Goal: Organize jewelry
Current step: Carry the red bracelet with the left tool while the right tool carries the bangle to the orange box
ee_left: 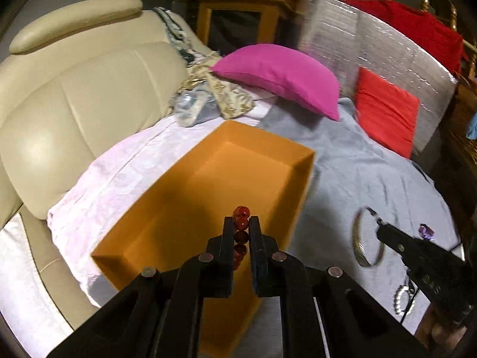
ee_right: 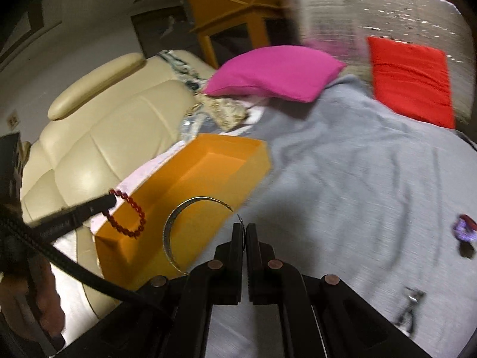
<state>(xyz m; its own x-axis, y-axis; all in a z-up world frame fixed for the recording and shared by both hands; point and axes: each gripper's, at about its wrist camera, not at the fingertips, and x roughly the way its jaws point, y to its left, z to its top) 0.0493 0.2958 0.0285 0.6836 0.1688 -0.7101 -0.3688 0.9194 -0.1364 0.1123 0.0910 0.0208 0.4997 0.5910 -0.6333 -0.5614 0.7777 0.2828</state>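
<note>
beads first: red bead bracelet (ee_left: pixel 241 232) pinched between the jaws of the left gripper (ee_left: pixel 241 223), which are pressed against the strand. in the right wrist view the bracelet's loop hangs below the fingers, over the near corner of the open orange box (ee_left: pixel 184 185). the box sits on a pale sheet beside a cream leather seat (ee_left: pixel 74 113), its long axis running away from the camera, and no jewelry shows inside it. by my reading the left gripper is the nearer one, already above the opening, so its release looks like the coming move. further right, the right gripper (ee_right: pixel 244 229) has its jaws closed on a thin metal bangle (ee_right: pixel 179 226), which hangs to its left, just outside the box's right wall above the grey blanket (ee_left: pixel 357 173). it would need to travel leftward. a purple trinket (ee_right: pixel 463 228) and a dark beaded piece (ee_left: pixel 402 298) lie on the blanket at far right.
</note>
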